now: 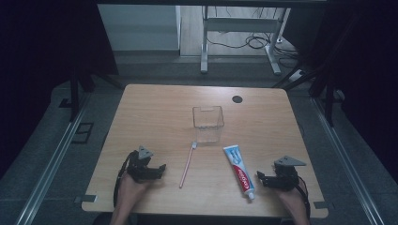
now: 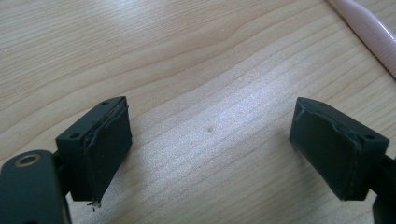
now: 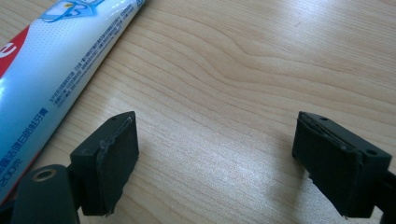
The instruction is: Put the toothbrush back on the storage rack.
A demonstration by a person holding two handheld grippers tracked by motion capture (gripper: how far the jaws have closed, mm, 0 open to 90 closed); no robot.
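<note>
Both my left gripper [image 1: 160, 168] and right gripper [image 1: 261, 178] have jaws spread, empty; the tube [image 1: 238, 170] beside the right jaws looks soft, so I'd pinch mid-body.

In front of me is a light wooden table [image 1: 155, 112]. On it stands a clear plastic container [image 1: 208, 123], near the middle. Just before it lies a pink toothbrush [image 1: 187, 165], and to the right of that a toothpaste tube [image 1: 239, 170]. A dark round spot [image 1: 237, 99] is near the far edge.
</note>
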